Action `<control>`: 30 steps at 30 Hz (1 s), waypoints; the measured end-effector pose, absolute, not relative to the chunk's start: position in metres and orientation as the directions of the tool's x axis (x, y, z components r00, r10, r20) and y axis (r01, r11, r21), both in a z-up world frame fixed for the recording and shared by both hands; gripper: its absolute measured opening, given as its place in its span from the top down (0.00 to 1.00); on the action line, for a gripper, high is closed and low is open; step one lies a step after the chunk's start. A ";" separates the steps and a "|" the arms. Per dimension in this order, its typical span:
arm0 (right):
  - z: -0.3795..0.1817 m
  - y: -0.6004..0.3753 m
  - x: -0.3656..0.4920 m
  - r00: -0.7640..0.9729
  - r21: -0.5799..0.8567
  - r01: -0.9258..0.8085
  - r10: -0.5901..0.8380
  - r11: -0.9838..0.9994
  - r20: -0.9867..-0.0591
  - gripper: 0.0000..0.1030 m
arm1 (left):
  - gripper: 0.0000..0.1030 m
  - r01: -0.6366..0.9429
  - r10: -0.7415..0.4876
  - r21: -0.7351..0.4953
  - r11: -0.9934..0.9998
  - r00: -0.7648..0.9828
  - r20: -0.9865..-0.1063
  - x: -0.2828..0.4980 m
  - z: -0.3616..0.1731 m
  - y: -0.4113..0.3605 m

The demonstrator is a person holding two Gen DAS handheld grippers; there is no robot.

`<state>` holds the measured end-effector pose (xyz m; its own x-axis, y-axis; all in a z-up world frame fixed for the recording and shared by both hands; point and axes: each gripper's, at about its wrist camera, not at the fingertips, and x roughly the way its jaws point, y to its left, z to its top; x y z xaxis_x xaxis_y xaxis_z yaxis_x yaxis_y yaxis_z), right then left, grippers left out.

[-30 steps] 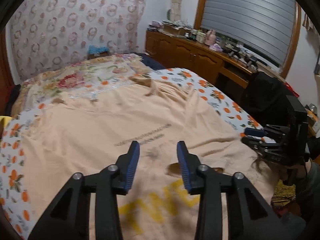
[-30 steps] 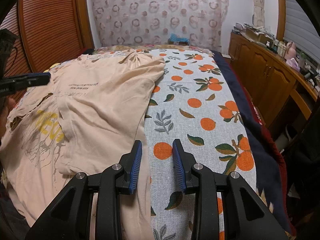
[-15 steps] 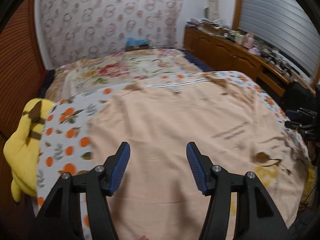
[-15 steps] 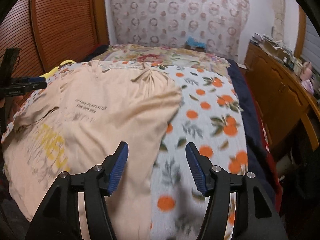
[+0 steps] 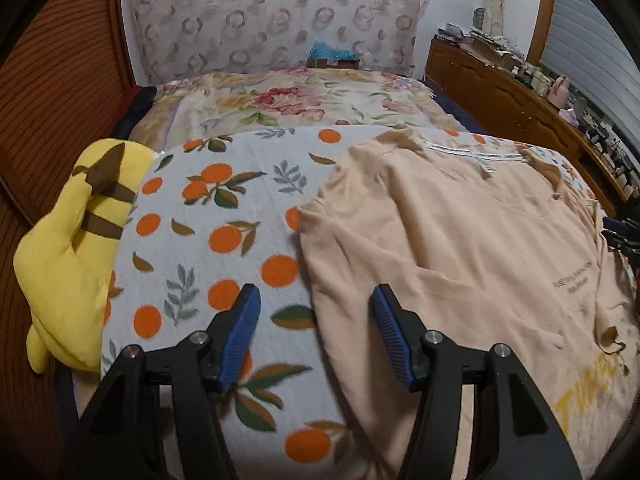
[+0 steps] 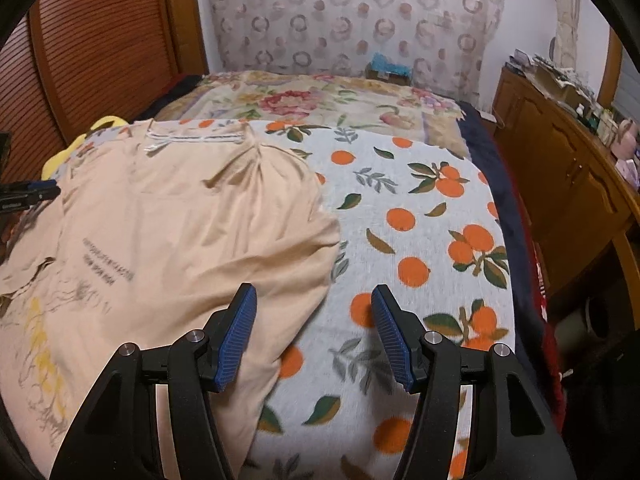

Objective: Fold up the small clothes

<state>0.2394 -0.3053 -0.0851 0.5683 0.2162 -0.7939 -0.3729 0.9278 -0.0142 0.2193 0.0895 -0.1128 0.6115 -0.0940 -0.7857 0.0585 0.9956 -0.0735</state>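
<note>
On the bed: peach t-shirt [image 5: 460, 240] spread flat on orange-print blanket [image 5: 224, 224], neck toward the headboard
left gripper [image 5: 316, 334]: jaws wide apart, holding nothing, straddling the shirt's left edge
right gripper [image 6: 314, 332]: jaws wide apart, holding nothing, over the shirt's right sleeve edge
yellow plush [image 5: 76, 248]: at the blanket's left edge
</note>
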 end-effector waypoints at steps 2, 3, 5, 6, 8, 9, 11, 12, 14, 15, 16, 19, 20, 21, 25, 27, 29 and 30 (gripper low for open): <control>-0.088 -0.305 0.245 0.561 -0.004 -0.378 0.225 0.926 -0.797 0.41 | 0.44 0.060 -0.093 -0.072 0.996 0.612 -0.785 0.222 -0.112 0.090; -0.088 -0.304 0.246 0.565 -0.009 -0.381 0.225 0.925 -0.793 0.41 | 0.44 0.059 -0.090 -0.068 0.996 0.614 -0.784 0.224 -0.113 0.089; -0.088 -0.302 0.248 0.566 -0.010 -0.390 0.231 0.921 -0.791 0.41 | 0.44 0.063 -0.088 -0.062 0.996 0.616 -0.783 0.227 -0.112 0.088; -0.087 -0.301 0.249 0.566 -0.009 -0.393 0.234 0.920 -0.791 0.41 | 0.44 0.066 -0.088 -0.061 0.996 0.619 -0.781 0.228 -0.112 0.087; -0.087 -0.300 0.251 0.568 -0.010 -0.401 0.240 0.916 -0.787 0.41 | 0.44 0.067 -0.090 -0.061 0.996 0.627 -0.774 0.230 -0.112 0.088; -0.087 -0.300 0.251 0.568 -0.013 -0.401 0.238 0.916 -0.788 0.41 | 0.44 0.066 -0.090 -0.062 0.996 0.637 -0.765 0.229 -0.113 0.088; -0.087 -0.299 0.251 0.568 -0.012 -0.401 0.238 0.916 -0.787 0.40 | 0.43 0.065 -0.088 -0.060 0.996 0.645 -0.759 0.229 -0.113 0.088; -0.087 -0.299 0.251 0.568 -0.014 -0.401 0.237 0.916 -0.788 0.40 | 0.43 0.065 -0.089 -0.061 0.996 0.645 -0.759 0.229 -0.113 0.089; -0.088 -0.299 0.251 0.568 -0.015 -0.402 0.237 0.916 -0.788 0.40 | 0.43 0.064 -0.087 -0.059 0.996 0.644 -0.760 0.229 -0.113 0.089; -0.088 -0.299 0.251 0.568 -0.015 -0.402 0.237 0.915 -0.788 0.40 | 0.43 0.065 -0.088 -0.061 0.996 0.645 -0.759 0.229 -0.113 0.089; -0.088 -0.299 0.250 0.568 -0.015 -0.402 0.236 0.915 -0.788 0.40 | 0.43 0.065 -0.089 -0.062 0.996 0.644 -0.759 0.229 -0.113 0.088; -0.088 -0.298 0.251 0.570 -0.019 -0.403 0.235 0.915 -0.788 0.40 | 0.45 0.064 -0.095 -0.071 0.995 0.645 -0.758 0.230 -0.113 0.089; -0.087 -0.298 0.251 0.569 -0.020 -0.406 0.235 0.914 -0.788 0.40 | 0.55 0.078 -0.117 -0.087 0.993 0.646 -0.754 0.231 -0.112 0.088; -0.087 -0.298 0.251 0.562 -0.012 -0.409 0.242 0.912 -0.791 0.40 | 0.62 0.094 -0.133 -0.095 0.991 0.646 -0.751 0.232 -0.111 0.088; -0.086 -0.293 0.250 0.552 -0.032 -0.431 0.236 0.902 -0.800 0.44 | 0.65 0.122 -0.158 -0.104 0.987 0.637 -0.754 0.242 -0.110 0.088; -0.086 -0.288 0.251 0.559 -0.056 -0.443 0.227 0.895 -0.798 0.45 | 0.65 0.116 -0.164 -0.117 0.986 0.631 -0.758 0.247 -0.109 0.091; -0.085 -0.287 0.256 0.552 -0.054 -0.448 0.228 0.892 -0.802 0.47 | 0.65 0.122 -0.172 -0.122 0.985 0.624 -0.762 0.251 -0.108 0.093; -0.085 -0.286 0.257 0.549 -0.051 -0.449 0.230 0.892 -0.804 0.51 | 0.65 0.125 -0.174 -0.123 0.985 0.621 -0.764 0.253 -0.108 0.094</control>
